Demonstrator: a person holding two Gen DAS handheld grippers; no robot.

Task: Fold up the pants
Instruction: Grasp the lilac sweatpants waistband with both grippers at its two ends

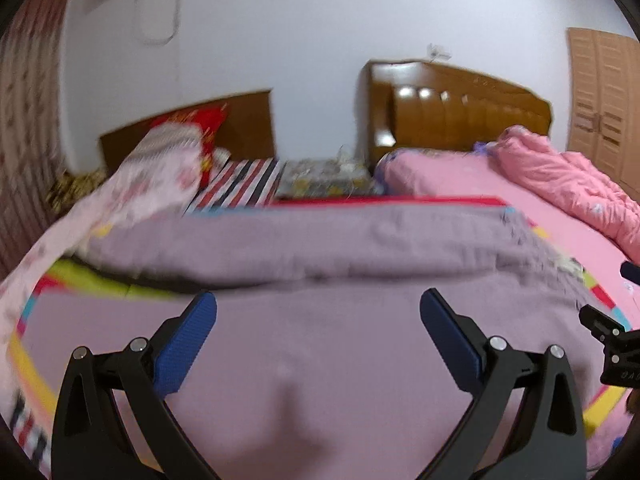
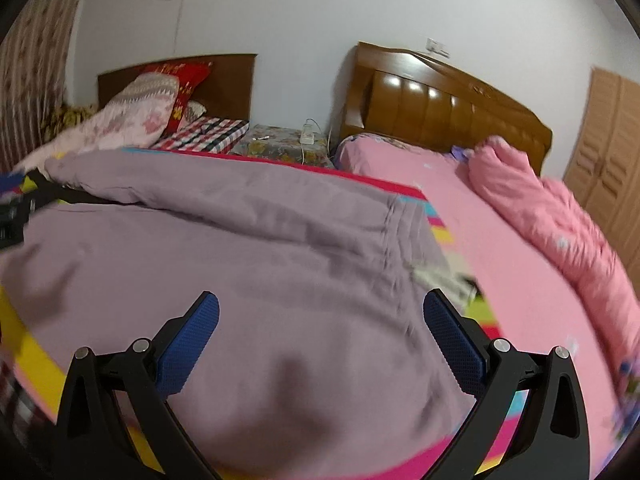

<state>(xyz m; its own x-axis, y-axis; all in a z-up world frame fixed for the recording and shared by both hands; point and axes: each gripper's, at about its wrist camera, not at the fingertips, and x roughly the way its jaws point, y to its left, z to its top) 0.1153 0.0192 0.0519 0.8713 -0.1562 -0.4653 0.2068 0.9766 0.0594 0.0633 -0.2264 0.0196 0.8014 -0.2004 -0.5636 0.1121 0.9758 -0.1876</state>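
Observation:
Mauve pants [image 1: 320, 240] lie spread across a colourful mat on the bed, with one layer folded over along the far side. In the right wrist view the same pants [image 2: 248, 248] show a stitched hem at the right end. My left gripper [image 1: 318, 304] hovers open just above the near cloth, blue pads wide apart, nothing between them. My right gripper [image 2: 320, 306] is also open over the pants near the hem end. The other gripper's black body [image 1: 612, 344] shows at the right edge of the left wrist view.
A colourful mat [image 2: 440, 234] lies under the pants. A pink sheet [image 2: 500, 248] and a bunched pink quilt [image 2: 560, 224] lie to the right. A wooden headboard [image 2: 440, 108], a nightstand [image 2: 280, 146] and a second bed with pillows [image 2: 148, 100] stand behind.

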